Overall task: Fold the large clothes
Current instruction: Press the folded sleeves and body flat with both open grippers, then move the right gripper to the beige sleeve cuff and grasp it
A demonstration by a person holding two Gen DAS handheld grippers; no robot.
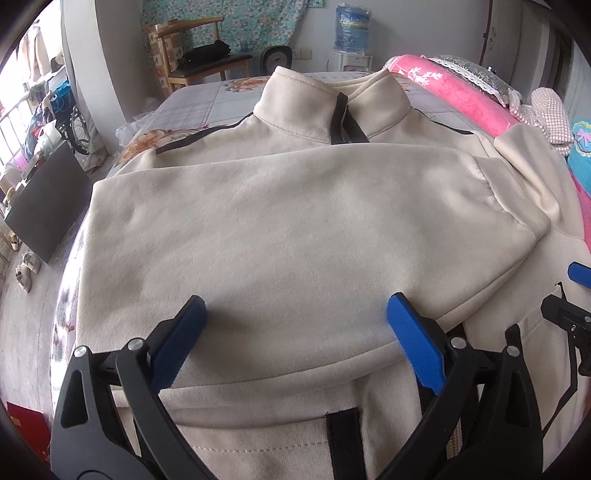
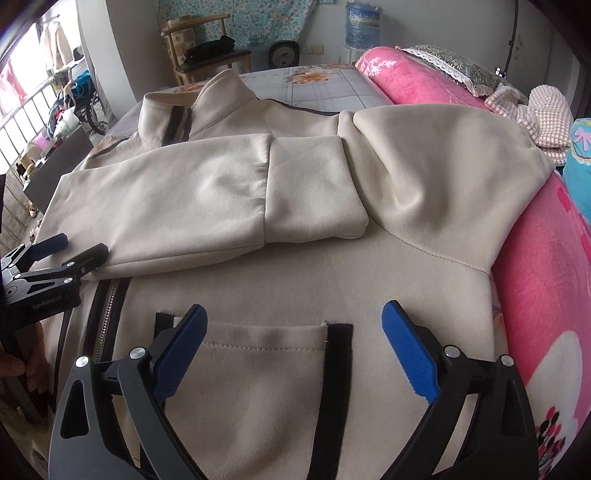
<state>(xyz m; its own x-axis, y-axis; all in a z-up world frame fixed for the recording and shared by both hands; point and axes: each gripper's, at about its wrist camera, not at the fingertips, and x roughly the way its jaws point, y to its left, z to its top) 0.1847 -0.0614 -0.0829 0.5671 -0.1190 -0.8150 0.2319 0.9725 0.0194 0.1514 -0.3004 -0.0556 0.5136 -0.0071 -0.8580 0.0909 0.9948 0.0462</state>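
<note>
A beige jacket (image 1: 295,229) with black trim lies front up on the bed, its collar (image 1: 332,96) at the far end. One sleeve (image 2: 166,206) is folded across the chest, and its cuff (image 2: 314,192) lies flat near the other shoulder. My left gripper (image 1: 295,302) is open just over the near edge of that sleeve, with nothing between its pads. My right gripper (image 2: 294,310) hangs open over a black-edged pocket (image 2: 258,354), to the right of the zipper (image 2: 109,314). In the right wrist view the left gripper (image 2: 79,245) stands at the sleeve's left end.
A pink blanket (image 2: 535,277) is bunched along the bed's right side, with a pillow (image 2: 454,62) and a checked cloth (image 2: 543,118) beyond it. Past the floral sheet (image 1: 207,107) stand a wooden chair (image 1: 199,55) and a water jug (image 1: 352,26). A dark board (image 1: 48,206) leans left of the bed.
</note>
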